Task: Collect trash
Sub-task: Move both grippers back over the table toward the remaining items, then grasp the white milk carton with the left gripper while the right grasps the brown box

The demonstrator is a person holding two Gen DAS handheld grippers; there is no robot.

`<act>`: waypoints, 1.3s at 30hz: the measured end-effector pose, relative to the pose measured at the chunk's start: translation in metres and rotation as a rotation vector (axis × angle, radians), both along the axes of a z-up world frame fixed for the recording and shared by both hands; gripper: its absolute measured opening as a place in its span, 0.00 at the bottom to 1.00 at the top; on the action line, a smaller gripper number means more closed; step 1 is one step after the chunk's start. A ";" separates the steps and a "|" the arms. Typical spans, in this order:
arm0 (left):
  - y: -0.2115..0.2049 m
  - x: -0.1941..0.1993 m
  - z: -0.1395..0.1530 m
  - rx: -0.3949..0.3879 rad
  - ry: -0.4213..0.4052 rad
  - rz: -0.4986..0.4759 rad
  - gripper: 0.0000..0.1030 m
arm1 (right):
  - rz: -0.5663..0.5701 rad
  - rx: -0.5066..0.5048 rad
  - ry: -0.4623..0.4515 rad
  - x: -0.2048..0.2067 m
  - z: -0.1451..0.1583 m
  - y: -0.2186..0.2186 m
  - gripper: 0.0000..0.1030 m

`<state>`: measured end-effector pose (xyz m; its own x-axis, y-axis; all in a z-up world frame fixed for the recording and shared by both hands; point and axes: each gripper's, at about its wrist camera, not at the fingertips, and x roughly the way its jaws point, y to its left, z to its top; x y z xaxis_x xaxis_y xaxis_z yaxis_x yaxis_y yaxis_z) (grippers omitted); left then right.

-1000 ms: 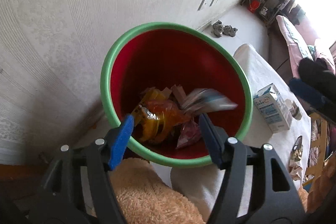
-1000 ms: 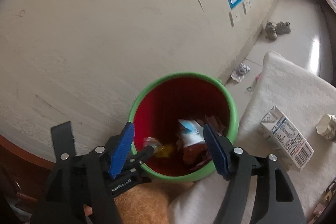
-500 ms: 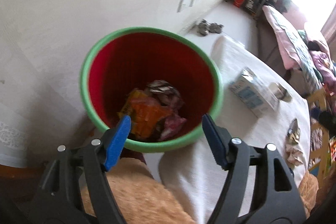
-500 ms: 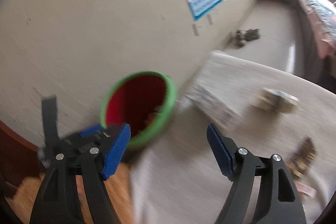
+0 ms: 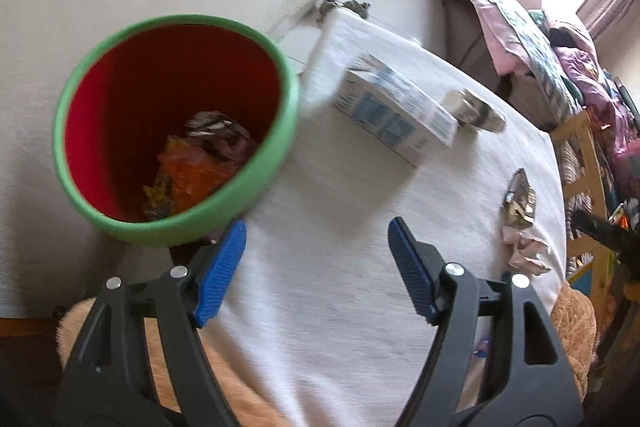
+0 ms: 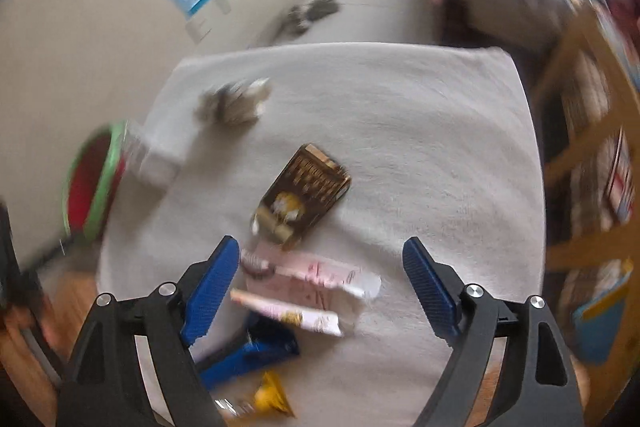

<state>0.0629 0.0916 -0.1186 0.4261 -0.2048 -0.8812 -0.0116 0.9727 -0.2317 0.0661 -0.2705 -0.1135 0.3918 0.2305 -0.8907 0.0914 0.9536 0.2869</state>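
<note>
Blue-padded, my left gripper [image 5: 316,267] and right gripper [image 6: 320,281] angle downward, empty jaws just widened; wrappers [image 6: 304,199] lie on the white-covered table [image 6: 420,155], the bin [image 5: 176,131] at its edge.

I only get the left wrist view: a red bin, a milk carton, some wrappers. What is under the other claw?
Observer: The right claw hangs over torn pink wrappers; its jaws have just been opening and grip nothing.
Operator: Anything nearer than those?
Observer: Yes, a blue packet and a yellow scrap lie closer to the camera.
Operator: And the shiny thing on my right?
Observer: Seen from above, it is a brown-and-gold packet lying flat just beyond the pink wrappers.
</note>
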 end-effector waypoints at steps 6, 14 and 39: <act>-0.030 0.001 0.004 -0.017 0.011 -0.042 0.73 | -0.065 -0.022 0.010 0.035 -0.025 0.031 0.84; -0.038 0.006 -0.003 -0.003 0.057 -0.036 0.76 | -0.105 0.003 0.066 0.044 -0.050 0.036 0.78; -0.069 0.139 -0.029 -0.027 0.134 0.348 0.80 | -0.051 0.135 -0.090 -0.018 -0.037 -0.005 0.49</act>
